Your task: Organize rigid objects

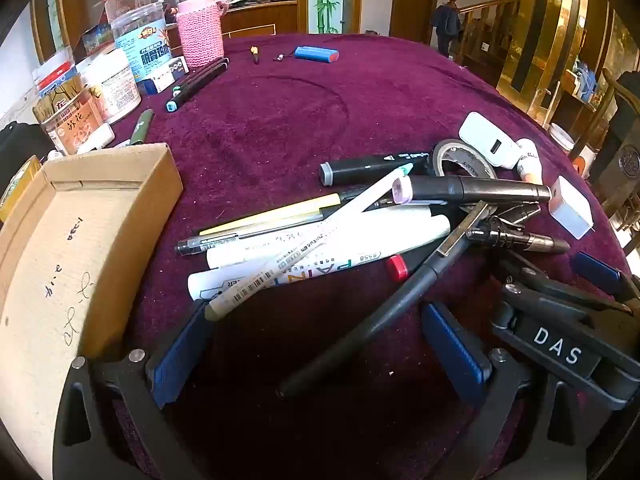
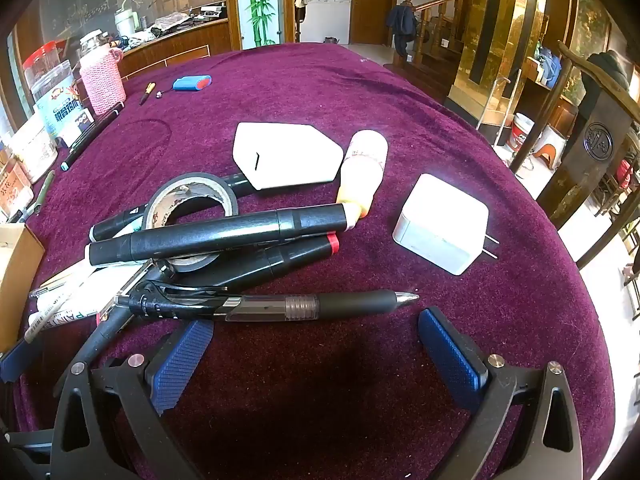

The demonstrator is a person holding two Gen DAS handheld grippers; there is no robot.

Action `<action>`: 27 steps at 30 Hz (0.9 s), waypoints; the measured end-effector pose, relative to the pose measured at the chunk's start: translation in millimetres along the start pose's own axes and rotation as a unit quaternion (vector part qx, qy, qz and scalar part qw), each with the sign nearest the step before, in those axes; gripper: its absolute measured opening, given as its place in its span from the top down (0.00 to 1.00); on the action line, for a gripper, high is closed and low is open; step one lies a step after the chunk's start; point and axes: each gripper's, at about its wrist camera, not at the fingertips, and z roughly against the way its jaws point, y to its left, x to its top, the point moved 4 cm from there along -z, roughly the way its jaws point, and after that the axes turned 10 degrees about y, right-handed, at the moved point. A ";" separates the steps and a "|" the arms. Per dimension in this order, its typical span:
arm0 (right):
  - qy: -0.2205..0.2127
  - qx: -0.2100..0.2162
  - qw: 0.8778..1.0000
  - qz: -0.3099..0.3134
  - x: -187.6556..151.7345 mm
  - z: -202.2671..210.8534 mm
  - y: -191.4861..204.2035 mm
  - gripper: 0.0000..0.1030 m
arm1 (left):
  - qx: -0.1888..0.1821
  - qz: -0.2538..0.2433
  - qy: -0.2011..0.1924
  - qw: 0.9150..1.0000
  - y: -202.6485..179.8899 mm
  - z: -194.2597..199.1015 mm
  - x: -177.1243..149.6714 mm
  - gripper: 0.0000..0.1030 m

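Observation:
A pile of pens and markers (image 1: 320,236) lies on the purple tablecloth, with white paint markers (image 1: 304,264), a black marker (image 1: 372,166) and a dark pen (image 1: 376,316) that reaches between my left gripper's fingers. My left gripper (image 1: 320,344) is open and empty just before the pile. An open cardboard box (image 1: 80,240) stands to its left. My right gripper (image 2: 316,352) is open and empty, close behind a black click pen (image 2: 280,304). Beyond it lie black markers (image 2: 216,236), a tape roll (image 2: 188,200), a white charger (image 2: 440,224), a white flat adapter (image 2: 284,156) and a small bottle (image 2: 364,168).
Jars, tubs and a pink knitted bottle (image 1: 200,32) crowd the far left of the table. Dark markers (image 1: 196,84), a green pen (image 1: 142,126), a blue battery pack (image 1: 316,54) and a small screwdriver (image 1: 255,54) lie farther back. The table edge (image 2: 560,264) drops off at right.

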 end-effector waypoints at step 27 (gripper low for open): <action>0.000 0.000 1.000 0.000 -0.4 0.2 -0.1 0.01 | 0.000 0.000 0.000 1.000 0.0 0.0 0.0 0.01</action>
